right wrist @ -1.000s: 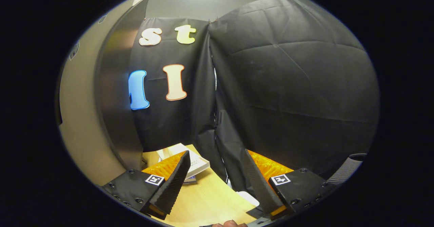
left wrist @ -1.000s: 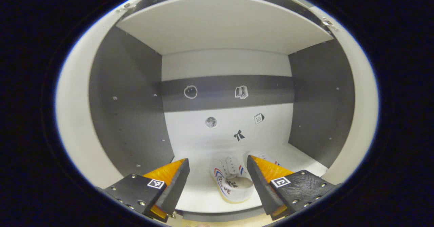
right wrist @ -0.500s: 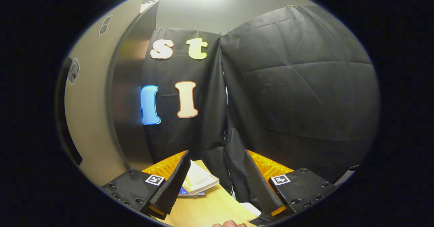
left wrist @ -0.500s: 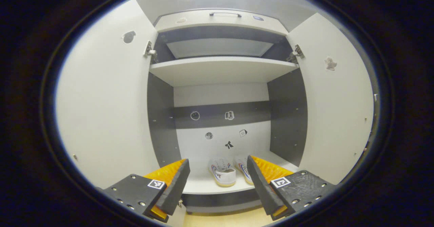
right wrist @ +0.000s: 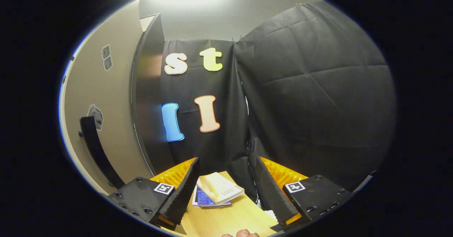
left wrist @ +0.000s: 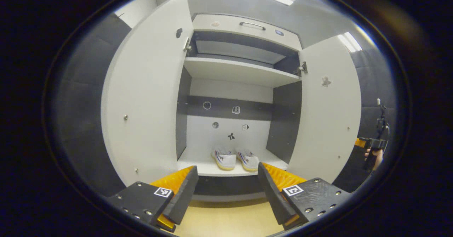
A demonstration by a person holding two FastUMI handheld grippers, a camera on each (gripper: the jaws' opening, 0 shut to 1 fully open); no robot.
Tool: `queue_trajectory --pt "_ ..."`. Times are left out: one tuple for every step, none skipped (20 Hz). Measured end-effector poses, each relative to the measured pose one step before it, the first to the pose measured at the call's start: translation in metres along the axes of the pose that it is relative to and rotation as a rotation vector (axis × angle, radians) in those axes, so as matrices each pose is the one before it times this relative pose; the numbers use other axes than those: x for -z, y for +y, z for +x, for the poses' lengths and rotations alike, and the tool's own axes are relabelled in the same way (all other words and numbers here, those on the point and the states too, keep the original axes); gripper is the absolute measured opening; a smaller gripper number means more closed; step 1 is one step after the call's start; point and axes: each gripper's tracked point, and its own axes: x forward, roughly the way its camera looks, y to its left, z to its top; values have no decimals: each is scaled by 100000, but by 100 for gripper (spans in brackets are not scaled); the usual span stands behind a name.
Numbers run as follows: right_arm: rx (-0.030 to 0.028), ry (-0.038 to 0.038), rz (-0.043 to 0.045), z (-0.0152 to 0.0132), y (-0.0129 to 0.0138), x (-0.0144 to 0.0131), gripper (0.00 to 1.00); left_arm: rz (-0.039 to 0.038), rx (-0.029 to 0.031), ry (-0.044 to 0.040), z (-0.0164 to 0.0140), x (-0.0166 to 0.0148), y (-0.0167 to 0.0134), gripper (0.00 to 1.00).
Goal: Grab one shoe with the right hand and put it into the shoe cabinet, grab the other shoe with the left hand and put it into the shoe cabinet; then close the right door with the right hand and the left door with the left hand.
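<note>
Shoes [left wrist: 234, 159] stand side by side on the cabinet's bottom shelf [left wrist: 198, 169], centre of frame. Left gripper [left wrist: 226, 191] and right gripper [right wrist: 224, 189] both have fingers spread, empty. For closing, the right gripper should push the right door [left wrist: 327, 123] near its free edge, slowly.

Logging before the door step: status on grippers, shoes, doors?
Left gripper open, empty. Right gripper open, empty, beside right door. Both shoes on bottom shelf; left door open. Nothing blocking.
</note>
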Motion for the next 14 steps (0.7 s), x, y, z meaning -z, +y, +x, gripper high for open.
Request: queue_trajectory --pt "-1630 -402 1350 -584 802 -685 98 388 -870 1783 -761 549 780 100" --pt "-2281 -330 1743 -298 1060 -264 98 328 488 1908 -806 880 399 99" --pt "-3801 102 984 -600 1367 -170 98 346 707 393 -1051 511 504 99" --pt "-4344 -521 377 -53 1464 -88 98 428 -141 -521 -704 332 674 99" --pt "-3749 -49 -373 -38 1216 155 98 44 -581 -633 -558 116 583 99" --pt "-2159 969 -66 46 777 361 98 -509 -34 -354 -756 484 650 97" --pt "-1652 838 764 -3 633 353 98 -815 427 566 -477 366 290 99" --pt "-1194 -148 1740 76 641 -108 98 -573 435 581 -356 197 301 99" --pt "-1594 -485 1969 -92 843 -148 98 -196 529 531 -449 237 279 99" --pt "140 -294 999 -5 610 51 98 9 231 301 -418 190 325 99" --pt "1525 -154 -601 -358 -104 101 98 11 -162 77 -430 215 426 99" --pt "565 -134 -762 -17 -115 1 97 -179 -299 111 -386 161 477 96" --pt "217 79 -511 -230 208 -63 98 -225 -291 311 -216 204 438 97" --pt "588 28 -447 -105 1 183 98 -223 -539 544 -175 371 587 99"
